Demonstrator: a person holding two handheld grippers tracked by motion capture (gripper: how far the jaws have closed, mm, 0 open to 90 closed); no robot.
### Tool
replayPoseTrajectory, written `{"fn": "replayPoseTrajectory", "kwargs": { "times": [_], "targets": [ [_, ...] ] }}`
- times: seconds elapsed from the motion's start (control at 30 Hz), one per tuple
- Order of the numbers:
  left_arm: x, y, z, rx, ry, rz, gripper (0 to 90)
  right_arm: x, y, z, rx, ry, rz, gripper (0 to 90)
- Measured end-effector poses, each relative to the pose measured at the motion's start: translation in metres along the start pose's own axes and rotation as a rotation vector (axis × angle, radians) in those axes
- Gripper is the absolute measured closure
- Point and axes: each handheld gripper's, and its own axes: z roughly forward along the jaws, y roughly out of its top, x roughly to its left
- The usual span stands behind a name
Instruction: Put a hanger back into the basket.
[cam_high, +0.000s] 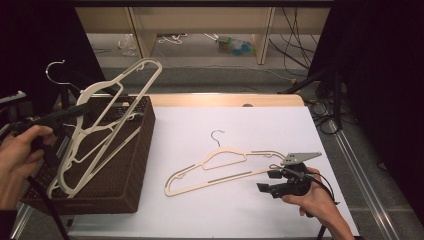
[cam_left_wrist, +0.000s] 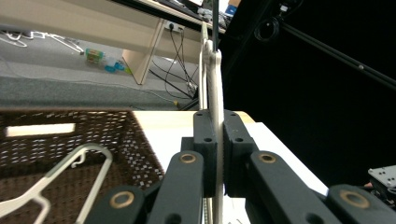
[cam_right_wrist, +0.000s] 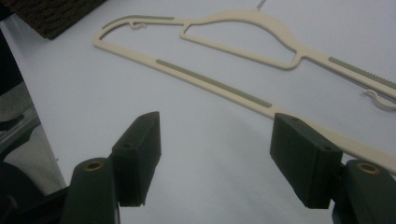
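A cream plastic hanger (cam_high: 89, 93) with a metal hook hangs tilted over the brown wicker basket (cam_high: 135, 165), its low end down inside. My left gripper (cam_high: 82, 109) is shut on it near the neck. In the left gripper view the hanger (cam_left_wrist: 215, 88) stands edge-on, pinched between the pads of that gripper (cam_left_wrist: 216, 126). Another cream hanger (cam_left_wrist: 60, 172) lies in the basket (cam_left_wrist: 135, 140). A third hanger (cam_high: 220, 179) lies flat on the white table. My right gripper (cam_high: 266, 181) rests by its right end, open, with nothing between the jaws (cam_right_wrist: 217, 126); the hanger's bar (cam_right_wrist: 215, 84) lies just beyond them.
The basket takes up the table's left side, against the white sheet (cam_high: 250, 130). Past the far table edge are a wooden shelf frame (cam_high: 262, 35), cables and litter on the floor. Black curtains flank both sides.
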Motion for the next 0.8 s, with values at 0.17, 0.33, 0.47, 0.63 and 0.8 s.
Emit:
{"fn": "replayPoseTrajectory", "kwargs": {
  "times": [0.17, 0.33, 0.47, 0.63, 0.8],
  "targets": [
    [0.018, 0.0, -0.002, 0.014, 0.014, 0.002, 86.1, 0.0, 0.0, 0.002, 0.0, 0.004, -0.005, 34.7],
    [0.033, 0.003, -0.002, 0.038, 0.022, 0.005, 86.1, 0.0, -0.001, 0.002, 0.002, 0.007, 0.001, 34.7],
    [0.043, 0.003, -0.004, 0.046, 0.03, -0.002, 86.2, 0.0, -0.001, 0.001, 0.006, 0.007, 0.001, 34.8],
    [0.056, 0.002, -0.003, 0.072, 0.05, 0.012, 86.1, 0.0, -0.001, 0.002, 0.007, 0.012, -0.006, 34.8],
    [0.065, 0.001, -0.004, 0.104, 0.022, 0.029, 86.2, 0.0, -0.001, 0.002, 0.007, 0.014, -0.006, 34.9]
  ]
}}
